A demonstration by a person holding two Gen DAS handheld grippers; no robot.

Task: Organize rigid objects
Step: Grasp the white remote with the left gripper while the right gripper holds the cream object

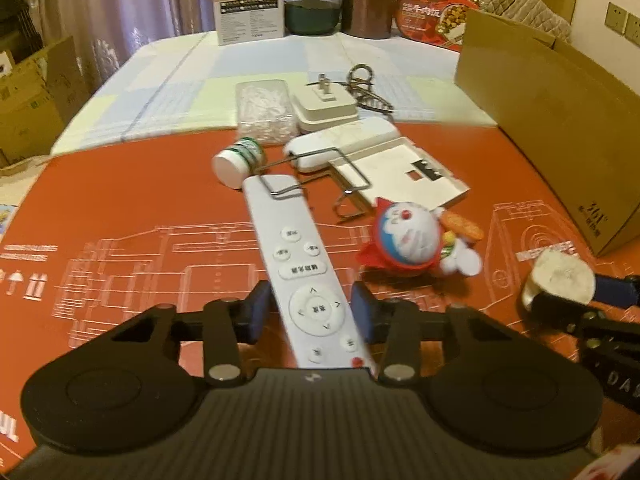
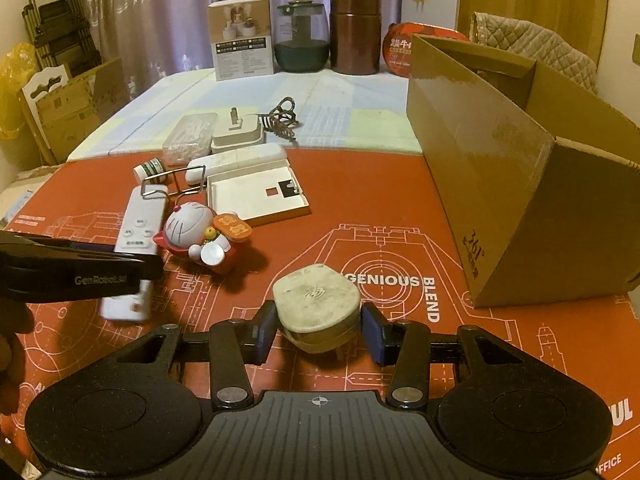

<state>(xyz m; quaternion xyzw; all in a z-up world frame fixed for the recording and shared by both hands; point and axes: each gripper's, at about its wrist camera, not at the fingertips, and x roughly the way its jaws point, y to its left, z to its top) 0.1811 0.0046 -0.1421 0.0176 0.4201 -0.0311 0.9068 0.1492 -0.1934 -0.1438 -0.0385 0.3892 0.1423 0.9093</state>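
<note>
Between the blue pads (image 1: 259, 311) of the left gripper (image 1: 314, 314) lies a long white remote (image 1: 298, 256). The pads sit close on both sides of it, near its round button ring, so the gripper has hold of the remote. The far end of the remote points away, toward a bent wire holder (image 1: 320, 176) that rests across its tip. A small white bottle (image 1: 238, 160) with a green label lies on its side just beside that tip.

Between the pads of the right gripper (image 2: 318, 330) is a pale, rounded case (image 2: 316, 304). The pads press on its two sides, so the gripper holds it just above the red mat (image 2: 360, 208).

To the right of the remote lies a round toy cat (image 1: 408, 236) with a blue and white face and a red collar. Behind it is a flat white tray (image 1: 404, 172) with an orange edge, and a white oval case (image 1: 344, 140) lies partly on it. Further back are a clear box of small white bits (image 1: 264, 108), a cream block with a metal clip (image 1: 324, 106) and a metal ring puzzle (image 1: 368, 88).

On the right side stands a big open cardboard box (image 2: 500, 176), well apart from the pile of small things. At the far edge of the table stand a printed box (image 2: 240, 40), a glass jar (image 2: 300, 36) and a brown tin (image 2: 354, 32).
</note>
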